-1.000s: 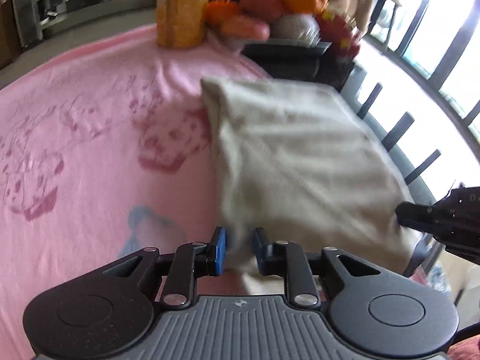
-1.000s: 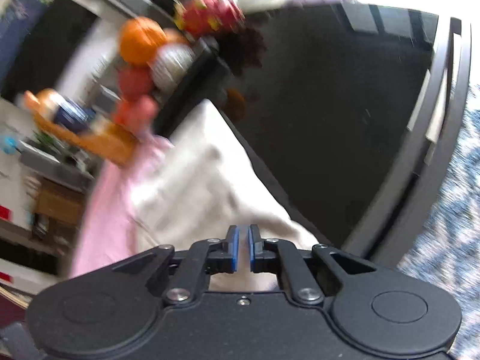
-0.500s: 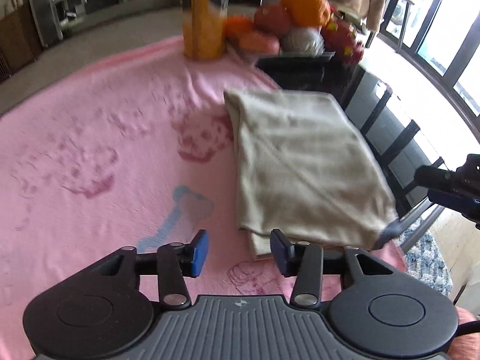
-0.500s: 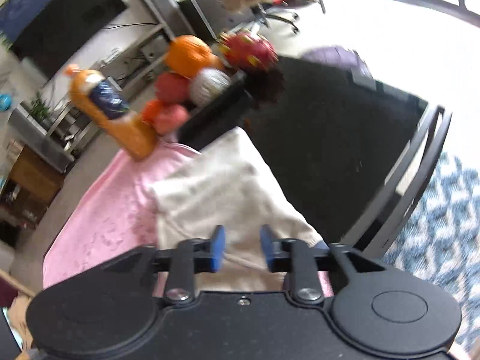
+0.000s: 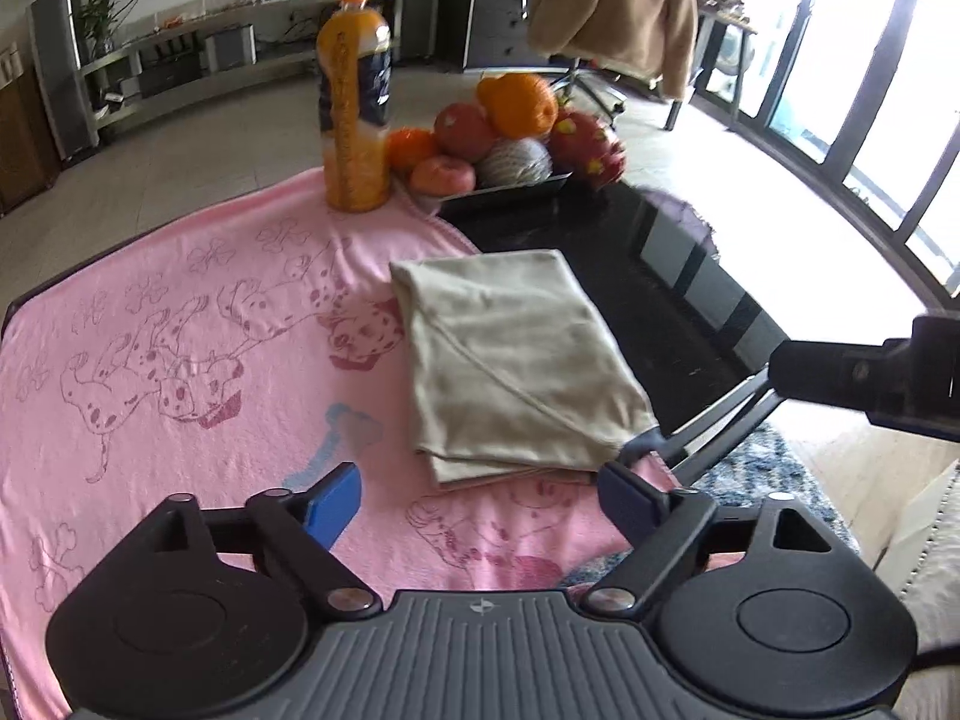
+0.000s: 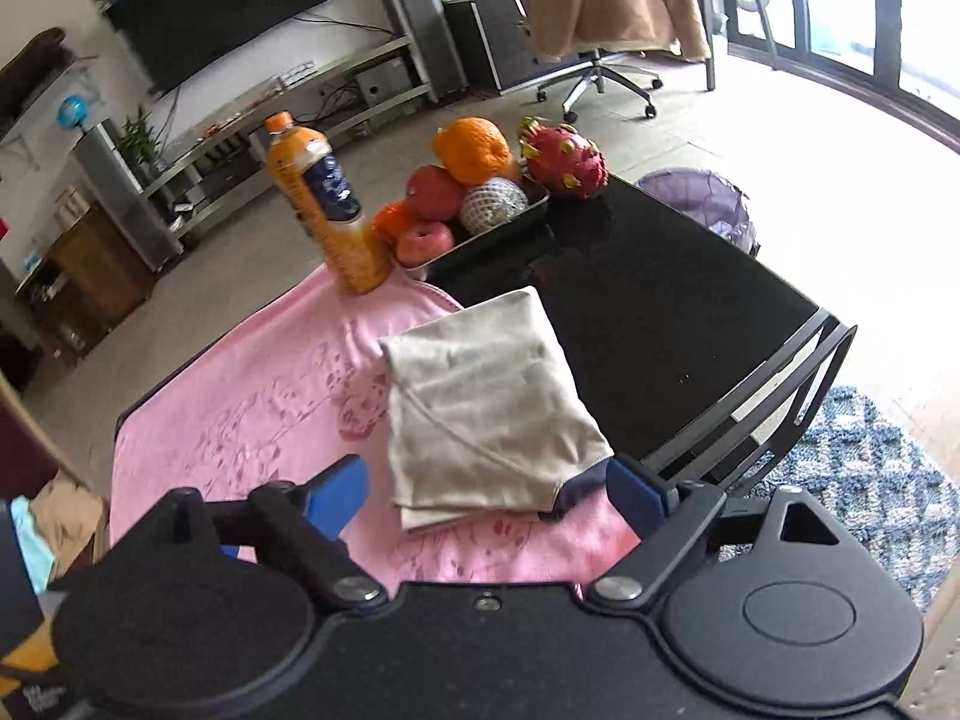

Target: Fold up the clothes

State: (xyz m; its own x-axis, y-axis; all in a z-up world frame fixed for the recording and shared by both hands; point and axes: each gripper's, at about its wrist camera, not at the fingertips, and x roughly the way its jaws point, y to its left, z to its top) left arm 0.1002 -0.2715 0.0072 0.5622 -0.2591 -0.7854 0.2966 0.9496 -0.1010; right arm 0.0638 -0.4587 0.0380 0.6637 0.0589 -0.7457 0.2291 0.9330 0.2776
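Beige garment point(image 5: 510, 354) lies folded flat on pink blanket point(image 5: 180, 360).

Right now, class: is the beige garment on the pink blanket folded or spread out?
Folded. The beige garment lies as a compact rectangle on the pink blanket, with stacked layers showing at its near edge and neither gripper touching it.

A beige folded garment point(image 5: 510, 360) is lying on a pink blanket point(image 5: 180, 360) that is showing spotted dogs and a blue bone, beside an orange juice bottle point(image 5: 354, 102)
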